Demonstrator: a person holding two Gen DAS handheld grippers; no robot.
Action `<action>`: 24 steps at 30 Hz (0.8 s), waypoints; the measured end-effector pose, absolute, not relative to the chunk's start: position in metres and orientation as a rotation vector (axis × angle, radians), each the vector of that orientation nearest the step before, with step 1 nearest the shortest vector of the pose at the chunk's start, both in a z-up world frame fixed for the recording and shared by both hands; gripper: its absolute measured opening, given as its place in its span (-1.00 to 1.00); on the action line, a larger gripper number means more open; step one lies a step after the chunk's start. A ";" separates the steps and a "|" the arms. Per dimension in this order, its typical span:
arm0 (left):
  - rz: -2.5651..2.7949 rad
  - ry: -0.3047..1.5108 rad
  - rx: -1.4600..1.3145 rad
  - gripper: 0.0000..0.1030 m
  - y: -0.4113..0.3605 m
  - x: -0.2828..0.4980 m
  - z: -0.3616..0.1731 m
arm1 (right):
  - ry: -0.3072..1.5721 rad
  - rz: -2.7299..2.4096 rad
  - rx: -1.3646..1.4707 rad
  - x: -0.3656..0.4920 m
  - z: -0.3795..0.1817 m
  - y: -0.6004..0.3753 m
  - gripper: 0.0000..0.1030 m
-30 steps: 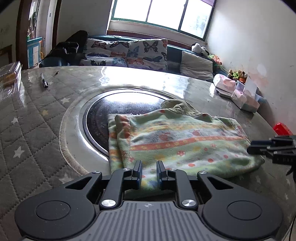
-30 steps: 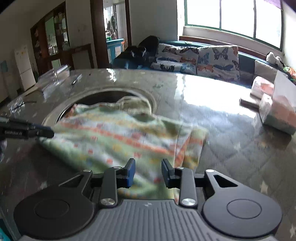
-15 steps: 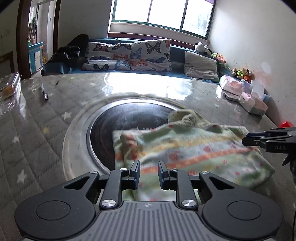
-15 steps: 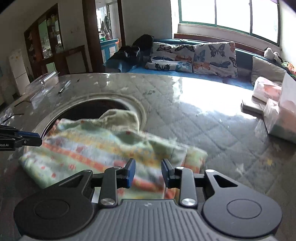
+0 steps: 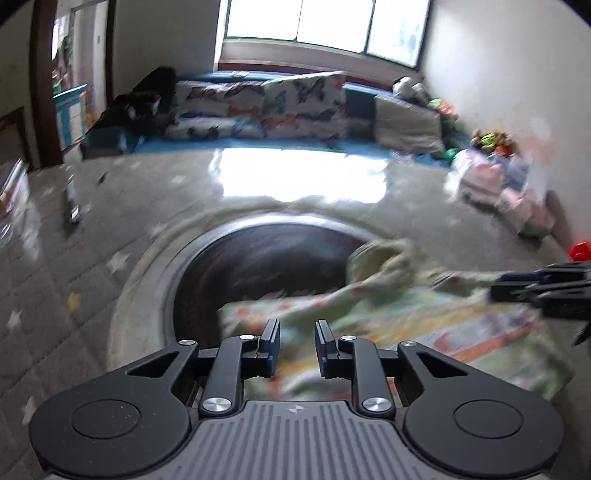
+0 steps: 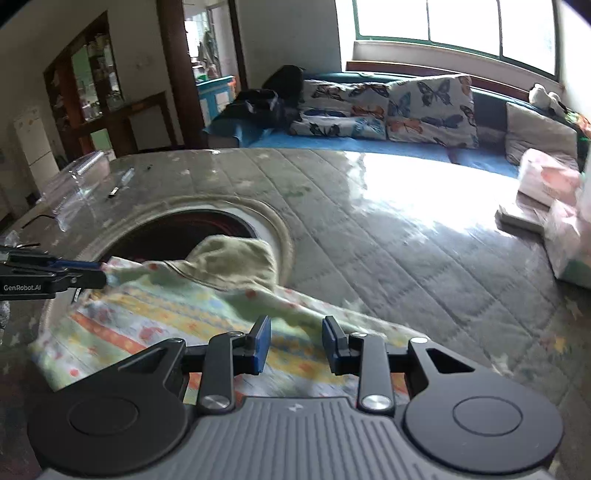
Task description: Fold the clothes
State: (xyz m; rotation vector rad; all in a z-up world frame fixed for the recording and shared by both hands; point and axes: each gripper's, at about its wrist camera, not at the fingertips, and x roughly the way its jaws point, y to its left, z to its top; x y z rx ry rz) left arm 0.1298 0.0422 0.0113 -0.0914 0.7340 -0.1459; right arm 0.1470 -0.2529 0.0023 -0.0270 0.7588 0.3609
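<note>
Left gripper (image 5: 295, 345) and right gripper (image 6: 296, 343), at bottom centre, each pinch the striped garment's (image 6: 177, 317) lifted edge.

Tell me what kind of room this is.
Most likely a home living room: a sofa with butterfly cushions under a window, and a quilted table holding clothing.

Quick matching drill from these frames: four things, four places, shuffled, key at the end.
Things:
1. patterned garment
2. marker
3. butterfly cushions
4. red object

Places:
a. on the sofa below the window
b. on the left part of the tabletop
c. far right edge of the left wrist view
d. partly over the dark round inset

Pairs: 1-d, 2-b, 3-a, 4-c
</note>
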 end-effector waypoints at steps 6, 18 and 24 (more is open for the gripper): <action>-0.216 0.729 -0.075 -0.57 0.012 0.152 0.013 | 0.768 0.376 -0.040 0.163 -0.004 -0.232 -0.41; -0.171 0.751 -0.089 -0.53 0.020 0.163 0.002 | 0.757 0.391 -0.071 0.148 0.006 -0.228 -0.39; -0.117 0.707 -0.124 -0.37 0.046 0.135 0.023 | 0.723 0.505 -0.138 0.111 0.023 -0.204 -0.27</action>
